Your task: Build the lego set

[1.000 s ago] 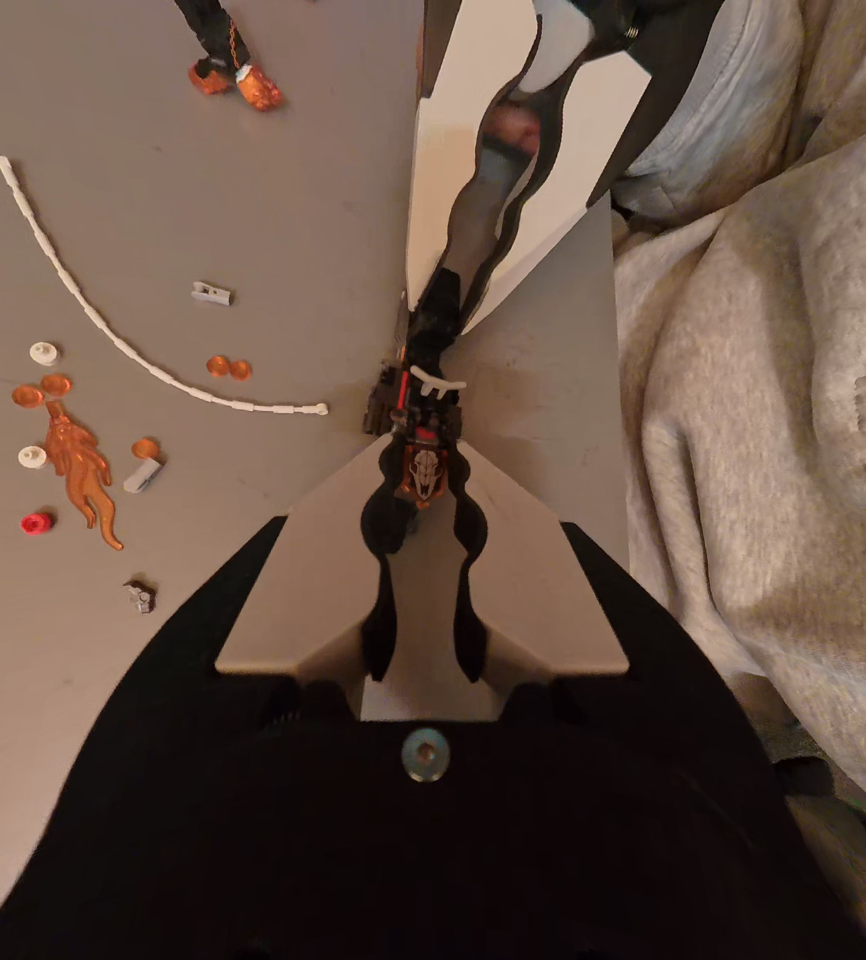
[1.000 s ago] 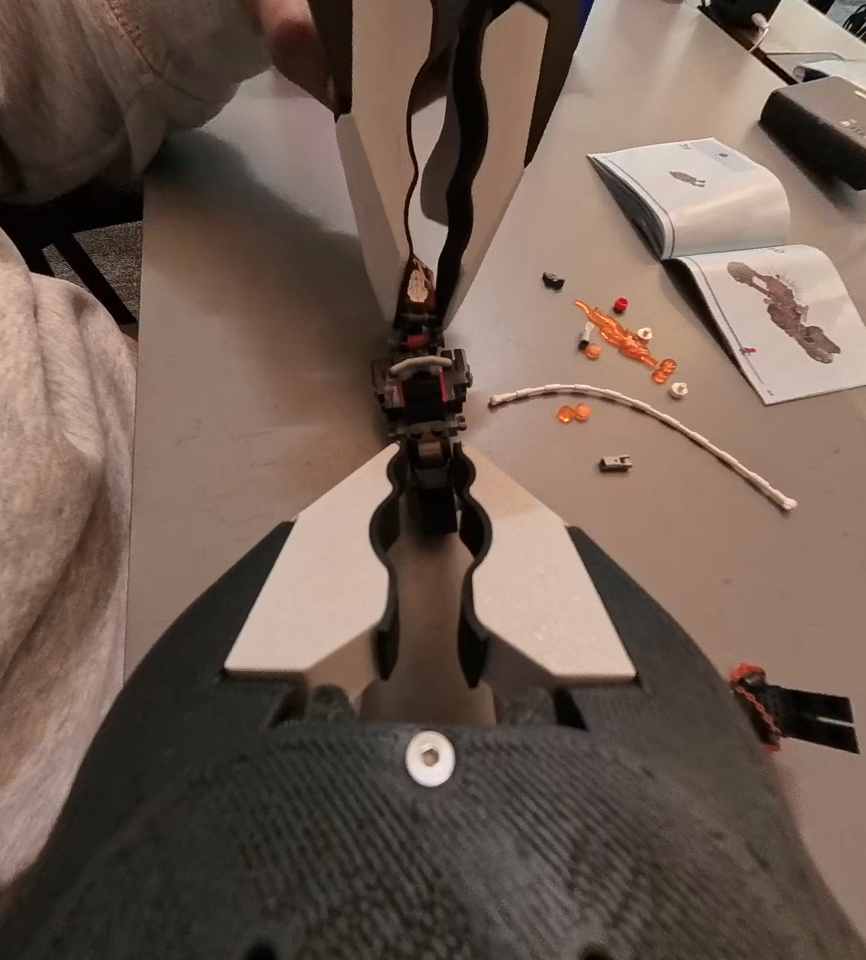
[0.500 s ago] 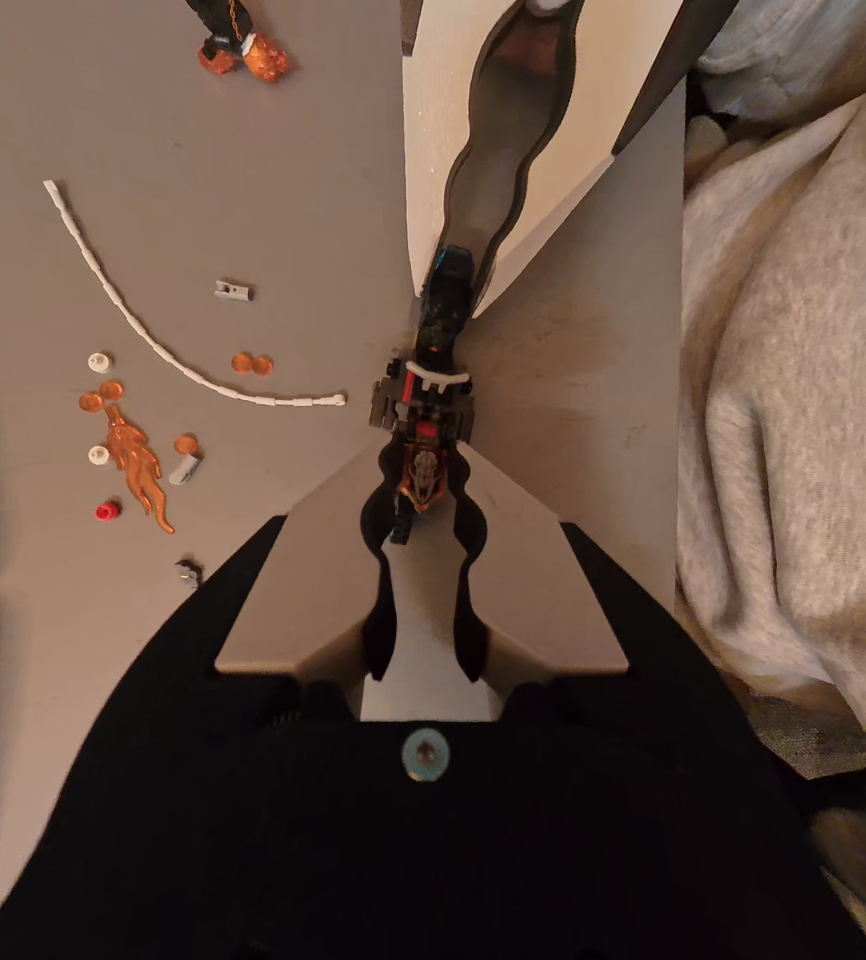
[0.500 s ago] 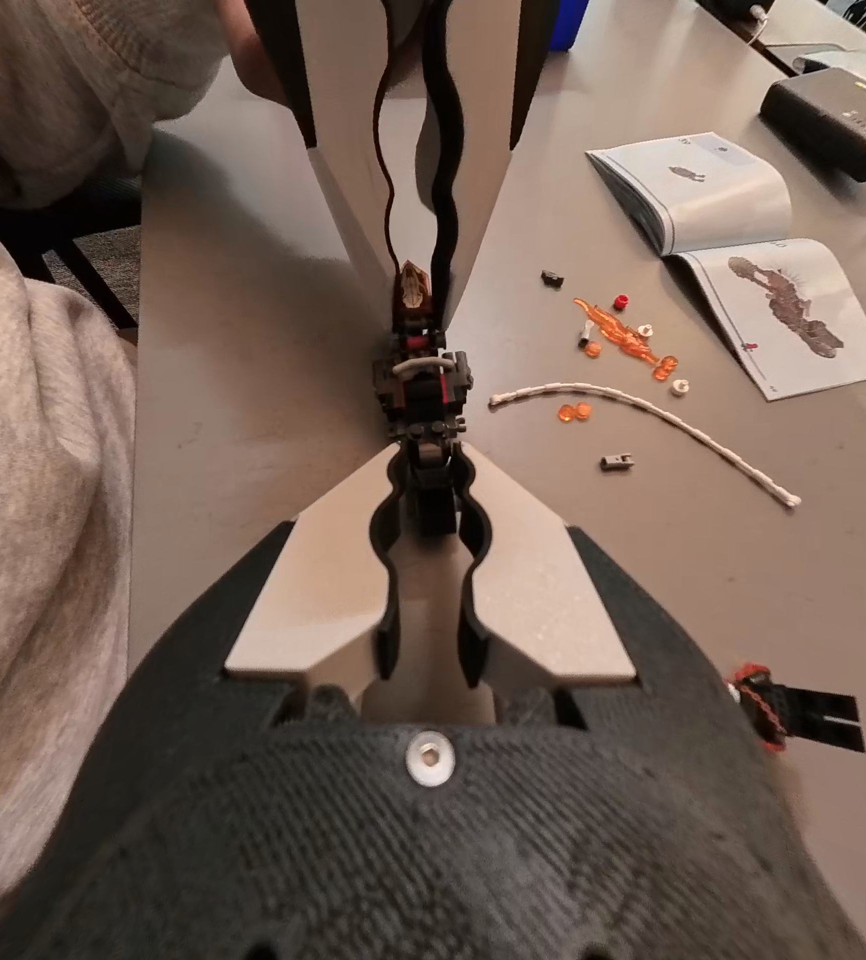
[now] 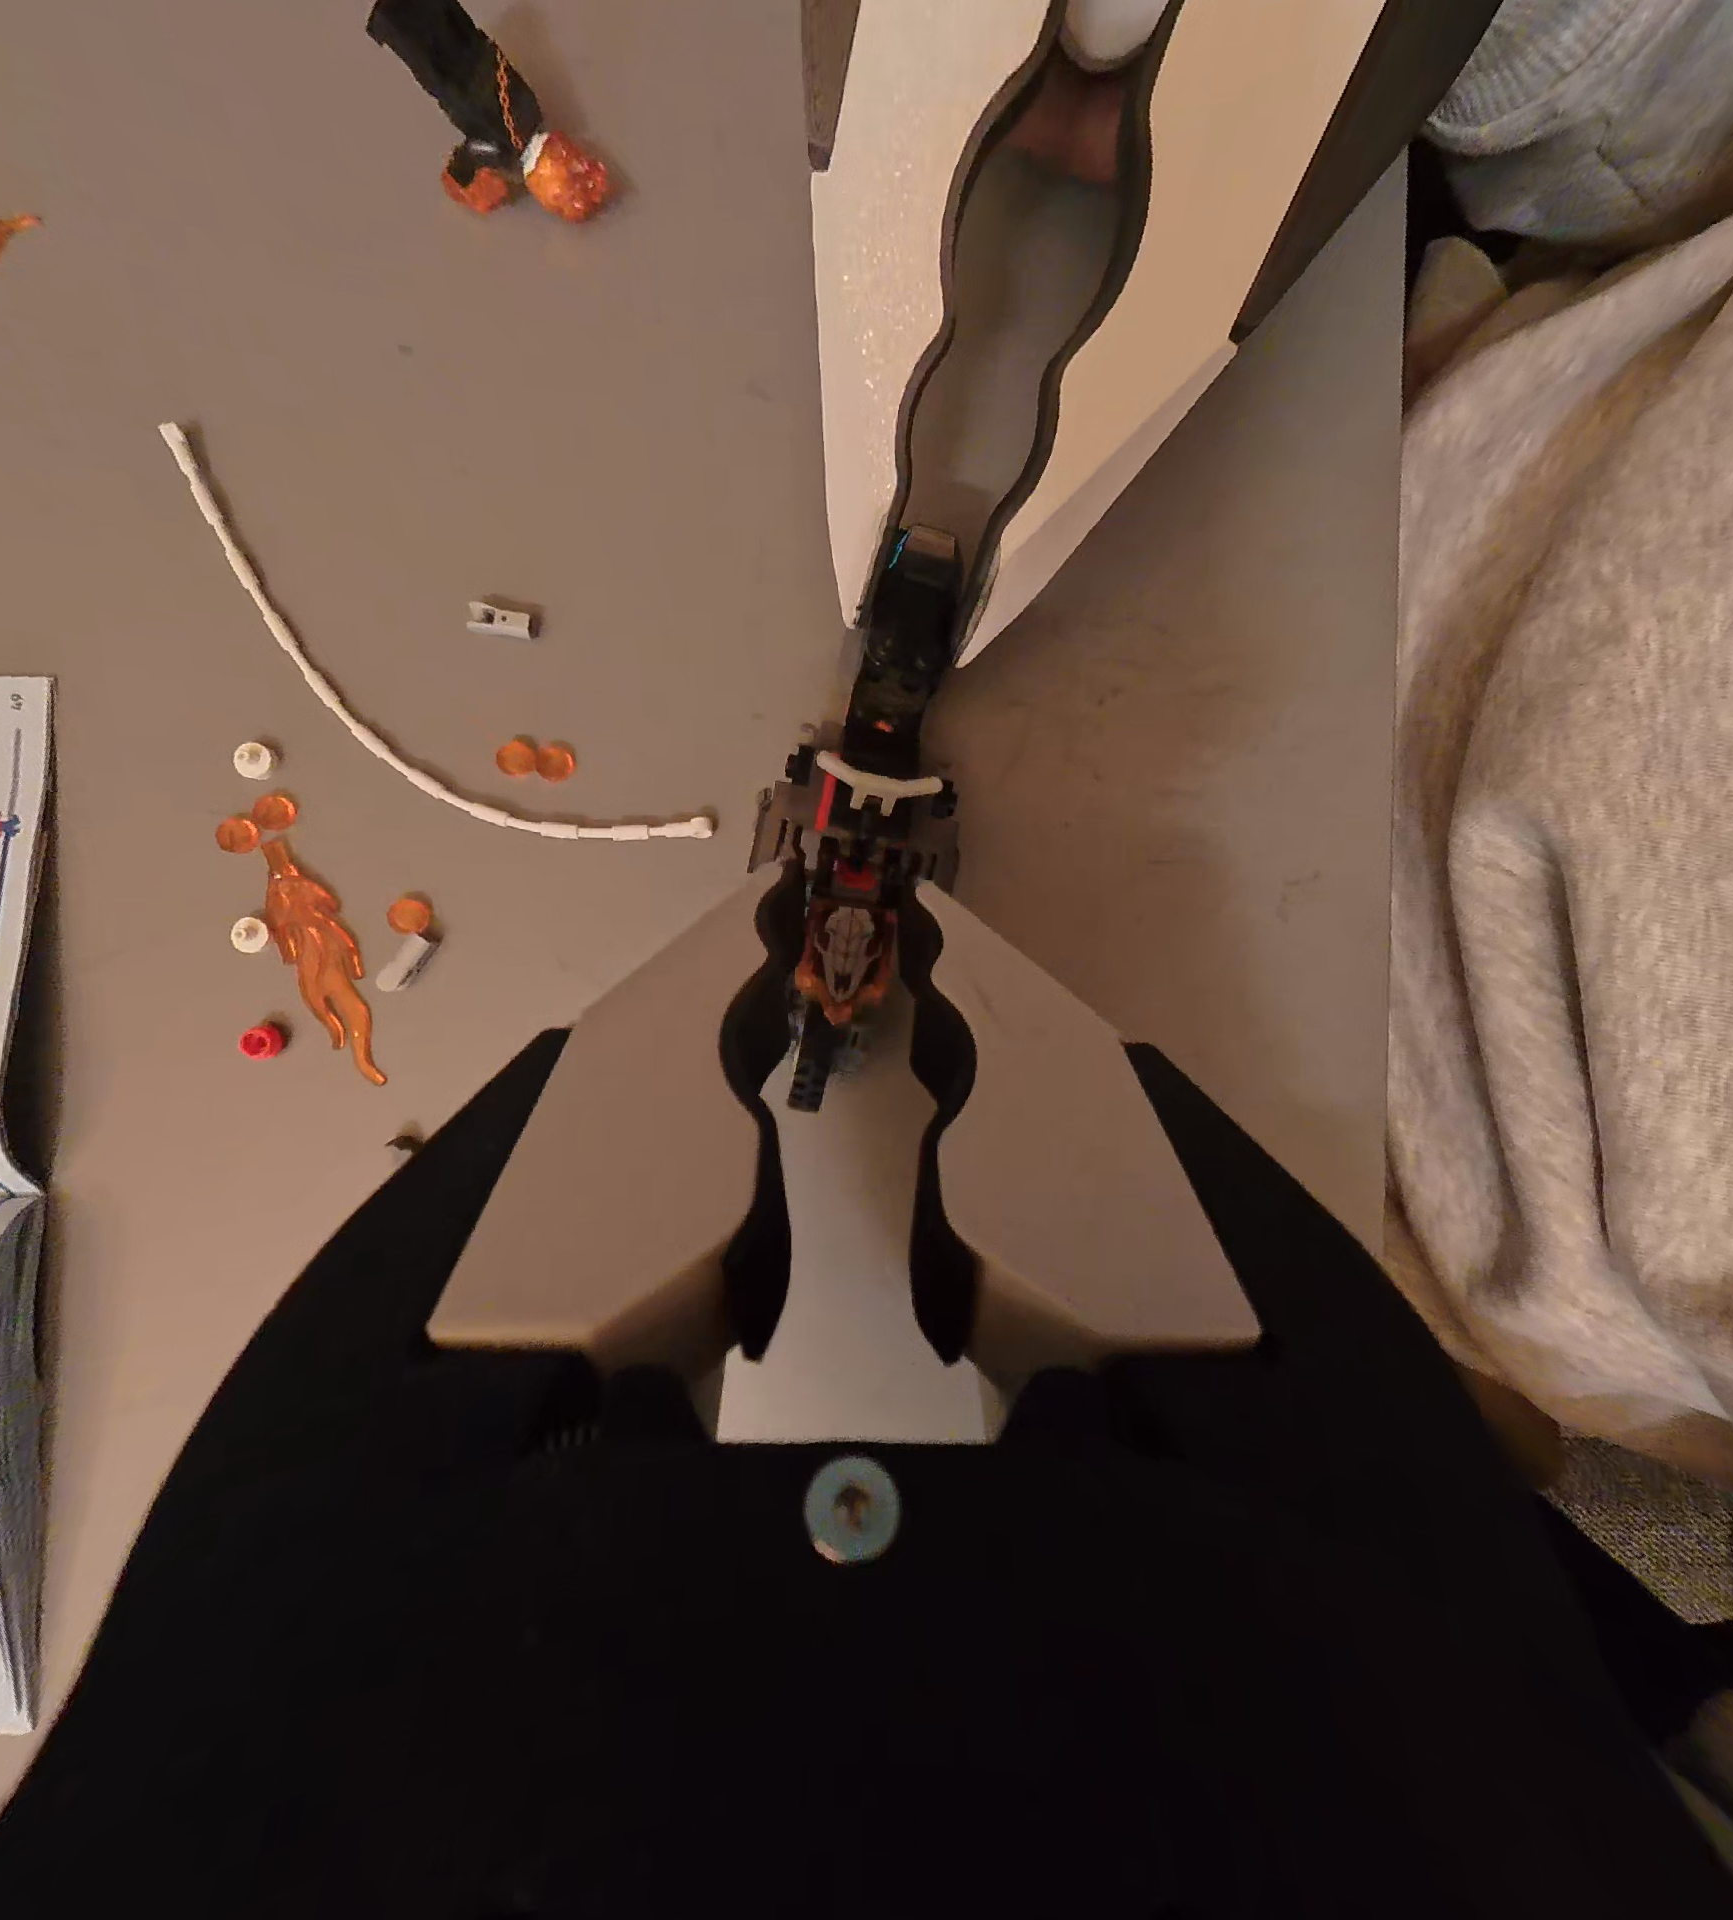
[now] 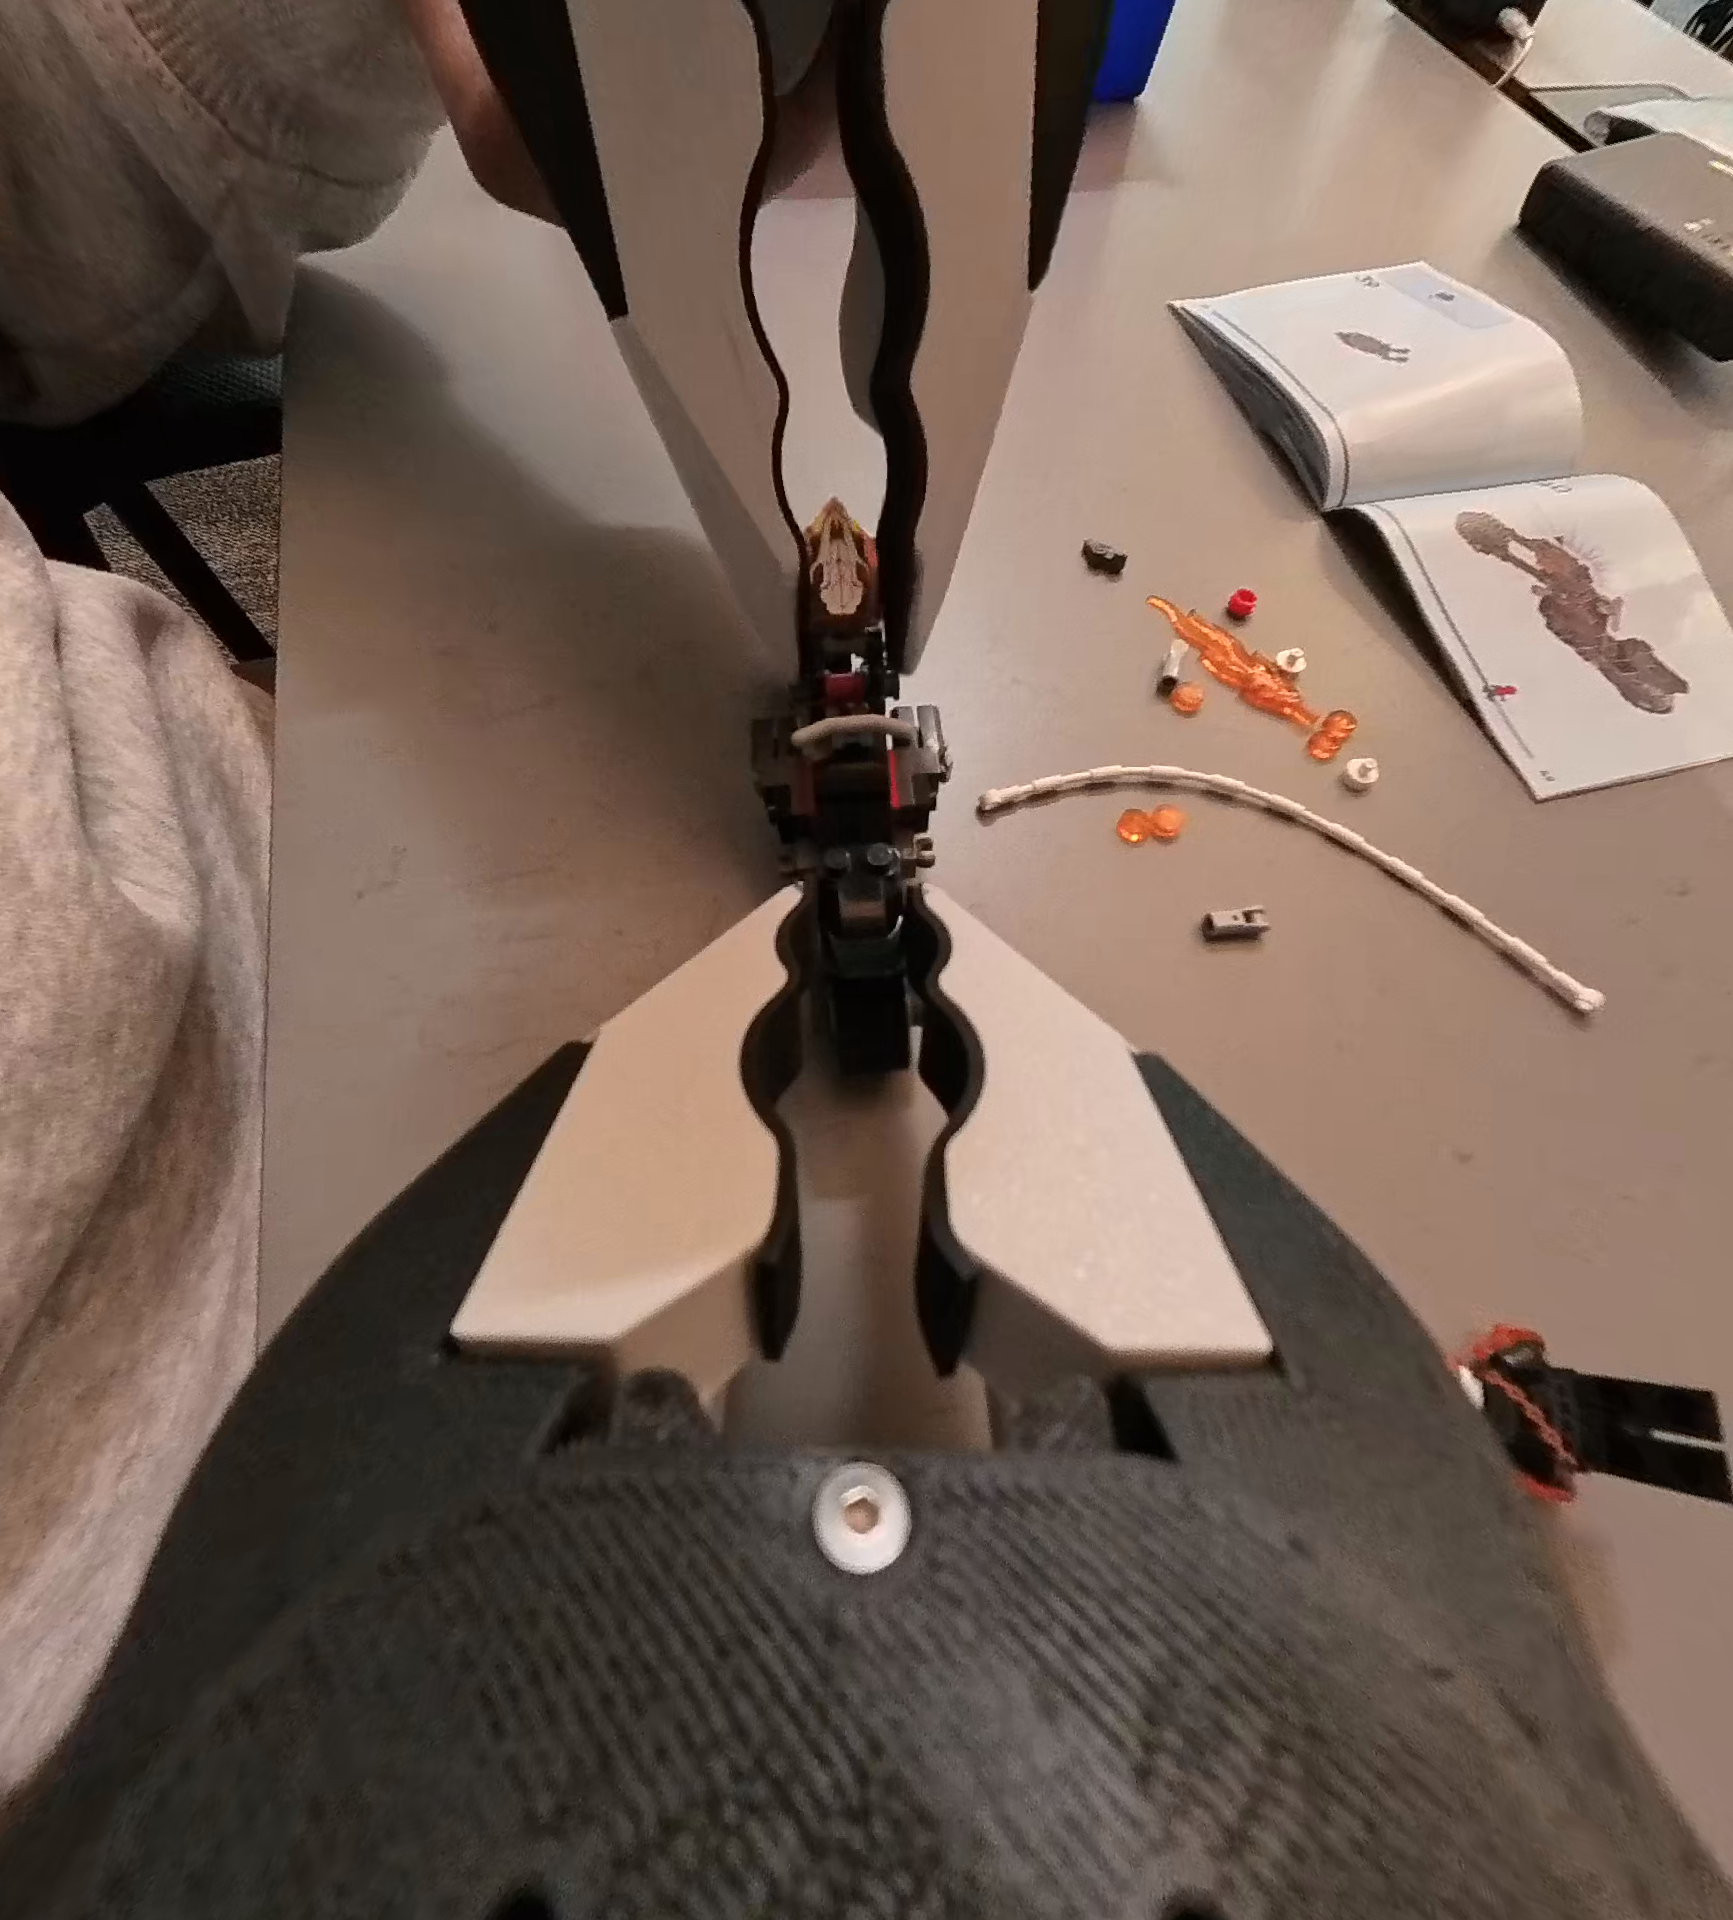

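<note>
Loose pieces (image 6: 1246, 675) and booklet (image 6: 1485, 499) crowd one side; sweater (image 5: 1610, 831) blocks the other.

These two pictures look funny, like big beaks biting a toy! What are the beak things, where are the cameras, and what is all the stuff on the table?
The beaks are grippers: two-finger pinchers that a person holds, one in each hand. Each has a camera looking forward along its own fingers, so each picture shows one gripper close up and the other farther off, facing it.

The left gripper pinches the end of the dark lego model that has a skull on it. The right gripper pinches the other, black end. So both hold one model between them, over the grey table.

Loose pieces lie on the table: a long white bendy chain, a clear orange flame, small round orange studs, a tiny red piece, and an open instruction booklet. The grey cloth at the side is the person's sweater.
</note>
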`<state>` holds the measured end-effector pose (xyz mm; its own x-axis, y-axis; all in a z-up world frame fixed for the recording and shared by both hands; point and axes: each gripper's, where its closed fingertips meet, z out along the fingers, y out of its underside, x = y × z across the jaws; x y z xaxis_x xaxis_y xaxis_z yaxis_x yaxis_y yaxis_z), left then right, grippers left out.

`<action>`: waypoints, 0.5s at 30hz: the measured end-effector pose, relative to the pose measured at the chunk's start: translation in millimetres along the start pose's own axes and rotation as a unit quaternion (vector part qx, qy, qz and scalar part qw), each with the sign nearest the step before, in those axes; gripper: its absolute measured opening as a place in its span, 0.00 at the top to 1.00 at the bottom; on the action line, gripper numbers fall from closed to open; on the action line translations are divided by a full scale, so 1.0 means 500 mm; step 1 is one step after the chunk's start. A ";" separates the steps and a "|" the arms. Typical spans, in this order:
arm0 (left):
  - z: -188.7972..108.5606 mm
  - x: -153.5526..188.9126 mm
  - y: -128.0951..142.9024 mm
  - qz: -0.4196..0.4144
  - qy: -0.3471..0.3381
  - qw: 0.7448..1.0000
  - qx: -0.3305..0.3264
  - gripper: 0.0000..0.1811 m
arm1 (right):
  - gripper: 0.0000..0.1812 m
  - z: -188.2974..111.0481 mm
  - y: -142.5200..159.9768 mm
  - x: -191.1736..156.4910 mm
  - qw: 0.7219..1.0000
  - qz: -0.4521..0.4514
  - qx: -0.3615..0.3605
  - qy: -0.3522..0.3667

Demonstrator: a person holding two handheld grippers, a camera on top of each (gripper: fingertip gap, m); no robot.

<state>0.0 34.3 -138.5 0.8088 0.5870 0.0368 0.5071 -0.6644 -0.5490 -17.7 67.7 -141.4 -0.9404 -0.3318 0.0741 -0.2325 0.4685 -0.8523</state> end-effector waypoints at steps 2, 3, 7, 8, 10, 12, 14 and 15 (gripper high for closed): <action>0.003 0.001 -0.002 0.002 0.002 1.000 0.002 0.92 | 0.92 0.000 0.000 0.000 1.000 0.000 0.000 0.000; 0.003 0.001 -0.003 0.002 0.002 1.000 0.002 0.92 | 0.92 0.000 0.000 0.000 1.000 0.000 0.000 0.000; 0.004 0.000 -0.005 0.001 0.003 1.000 0.006 0.92 | 0.92 0.000 0.000 0.000 1.000 0.001 0.000 0.000; 0.004 0.000 -0.005 0.000 0.004 1.000 0.007 0.92 | 0.92 0.000 0.000 0.000 1.000 0.001 0.000 -0.001; 0.004 0.000 -0.004 -0.001 0.007 1.000 0.009 0.92 | 0.92 0.000 0.000 -0.001 1.000 0.001 0.000 -0.001; 0.005 0.001 -0.004 0.001 0.010 1.000 0.008 0.92 | 0.92 0.000 0.000 -0.001 1.000 0.000 0.000 -0.002; 0.005 0.003 -0.002 0.006 0.015 1.000 0.002 0.92 | 0.93 0.001 0.000 -0.002 1.000 0.000 0.000 -0.003; 0.005 0.003 -0.001 0.010 0.019 1.000 -0.004 0.92 | 0.92 0.001 0.000 -0.003 1.000 0.000 0.000 -0.004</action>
<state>0.2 36.7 -140.0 0.8289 0.5564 0.0574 0.4933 -0.6788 -0.5439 -16.3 67.7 -141.6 -0.9385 -0.3382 0.0690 -0.2318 0.4694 -0.8520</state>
